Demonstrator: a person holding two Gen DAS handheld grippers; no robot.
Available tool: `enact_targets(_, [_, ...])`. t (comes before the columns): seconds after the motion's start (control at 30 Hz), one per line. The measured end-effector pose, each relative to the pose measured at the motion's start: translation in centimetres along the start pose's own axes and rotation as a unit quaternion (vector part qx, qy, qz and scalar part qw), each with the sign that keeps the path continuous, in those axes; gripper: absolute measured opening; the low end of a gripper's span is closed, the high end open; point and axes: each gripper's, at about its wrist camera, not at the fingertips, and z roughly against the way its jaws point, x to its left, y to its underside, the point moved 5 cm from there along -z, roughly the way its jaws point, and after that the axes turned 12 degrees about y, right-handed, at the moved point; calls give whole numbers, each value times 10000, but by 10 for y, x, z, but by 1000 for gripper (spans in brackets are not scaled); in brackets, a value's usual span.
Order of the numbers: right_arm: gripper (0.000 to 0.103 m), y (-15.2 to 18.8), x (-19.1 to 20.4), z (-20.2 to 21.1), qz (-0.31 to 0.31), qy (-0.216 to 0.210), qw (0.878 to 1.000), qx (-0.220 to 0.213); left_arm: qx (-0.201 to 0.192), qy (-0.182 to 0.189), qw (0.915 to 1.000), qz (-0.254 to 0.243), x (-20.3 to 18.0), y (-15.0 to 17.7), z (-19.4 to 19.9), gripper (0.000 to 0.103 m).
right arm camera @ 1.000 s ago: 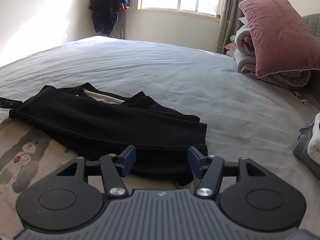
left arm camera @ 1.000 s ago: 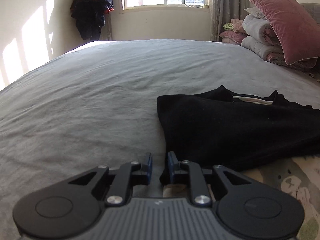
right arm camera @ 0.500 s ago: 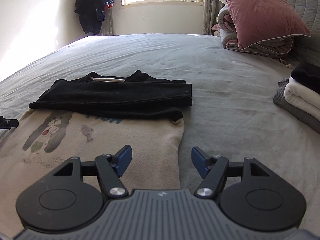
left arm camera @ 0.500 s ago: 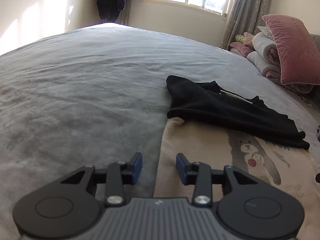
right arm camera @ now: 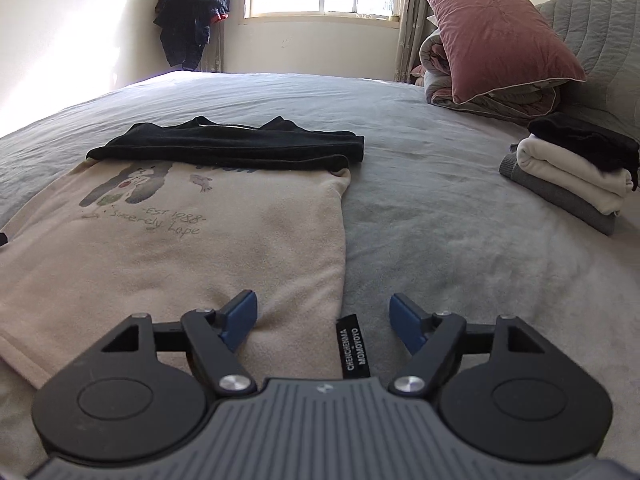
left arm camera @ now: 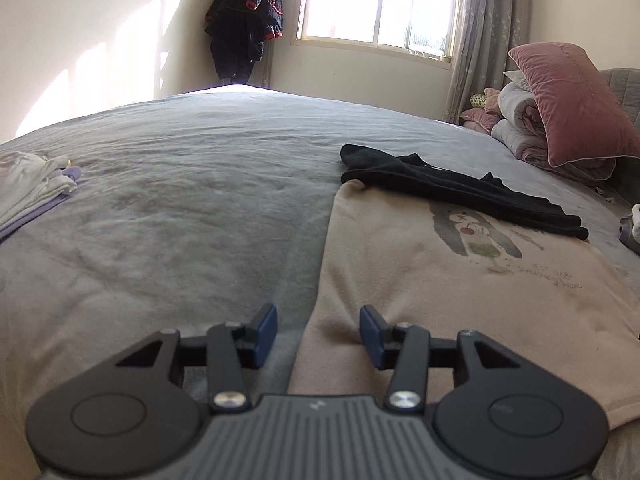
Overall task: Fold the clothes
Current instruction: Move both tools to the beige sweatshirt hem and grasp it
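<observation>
Blue-padded and black-armed, the left gripper stands open with nothing pressed between its pads, its jaws having just been opening; the near left edge of the cream fleece sweatshirt with a bear print lies under the gap. The right gripper is open wider, jaws likewise just opening, straddling the sweatshirt's near right edge and a small black woven label at its hem. The sweatshirt lies flat on the grey bedspread, its black upper part folded down across the chest. To the right sits a stack of folded clothes; to the far left, what seems a pale folded pile. A pink velvet pillow leans on rolled quilts behind.
</observation>
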Motion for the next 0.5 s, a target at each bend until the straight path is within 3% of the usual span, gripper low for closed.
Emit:
enact_targets(0.1, [85,14,-5,12,-261,12,9997,-37,-75,47,9997,232,0,9,15,49])
enact_targets(0.33, [86,40,-15,47,-933,27,9955,-128,-165,173,9971,721,2,21,39,49])
enact_targets(0.5, [86,50,-20,69,-1202,-182,9925,-155,-437,457,9829,1731,12,30,56,49])
